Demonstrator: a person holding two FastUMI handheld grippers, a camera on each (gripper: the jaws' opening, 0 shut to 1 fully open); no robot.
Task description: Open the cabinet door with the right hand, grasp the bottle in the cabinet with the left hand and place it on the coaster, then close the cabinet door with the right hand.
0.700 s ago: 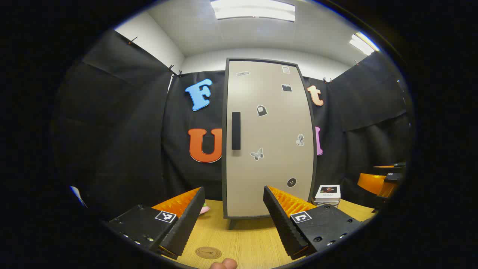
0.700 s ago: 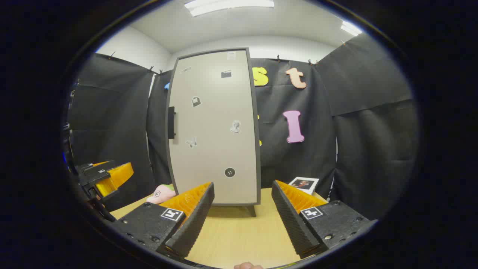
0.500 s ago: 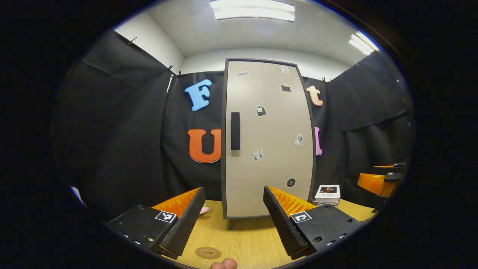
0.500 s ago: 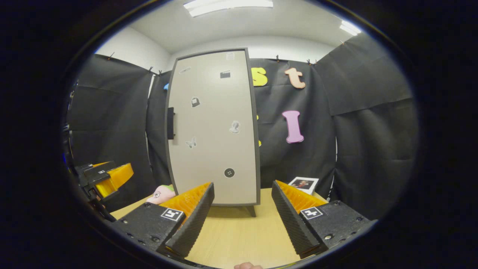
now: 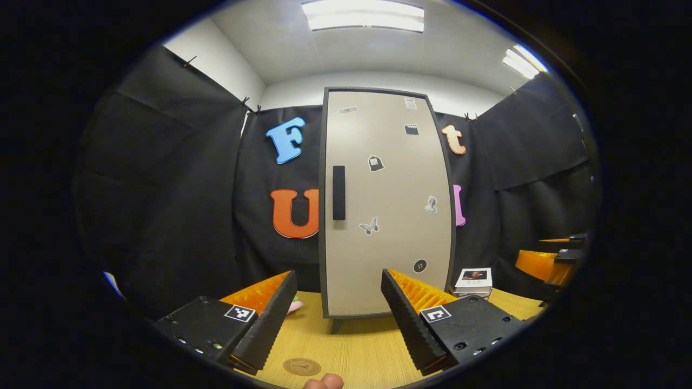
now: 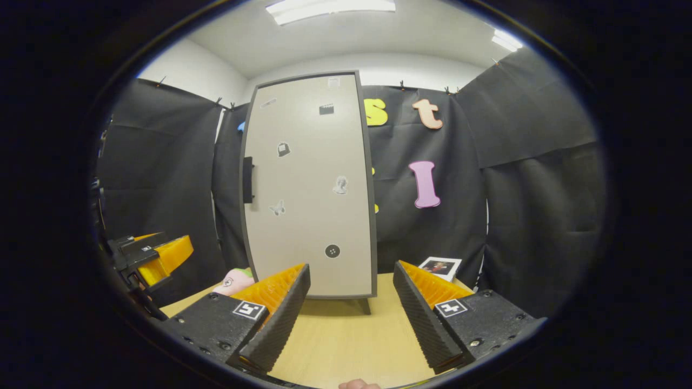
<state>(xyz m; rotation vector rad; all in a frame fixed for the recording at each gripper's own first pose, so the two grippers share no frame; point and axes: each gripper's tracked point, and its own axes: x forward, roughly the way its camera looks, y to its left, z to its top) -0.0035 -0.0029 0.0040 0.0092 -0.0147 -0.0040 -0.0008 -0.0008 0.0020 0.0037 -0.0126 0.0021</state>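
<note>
A tall beige cabinet [image 5: 386, 205] with a dark frame stands on the wooden table, its door shut and a black handle [image 5: 338, 193] near the door's left edge. Several small stickers dot the door. In the right gripper view the same cabinet [image 6: 311, 189] shows with its handle [image 6: 247, 180] at the left. A round brown coaster [image 5: 301, 367] lies on the table in front of the cabinet, between my left gripper's fingers. My left gripper [image 5: 335, 319] is open and holds nothing. My right gripper [image 6: 350, 313] is open too, well short of the door. The bottle is hidden behind the door.
A small picture box [image 5: 473, 281] stands right of the cabinet, also seen as a picture box [image 6: 440, 267] in the right gripper view. A pink soft toy [image 6: 233, 281] lies left of the cabinet. The other gripper [image 6: 157, 254] shows at the left; black cloth walls surround the table [image 6: 346, 337].
Both views have shifted very slightly; the cabinet sits a touch lower and more to the left in the left gripper view. Door stays shut, both grippers stay open.
</note>
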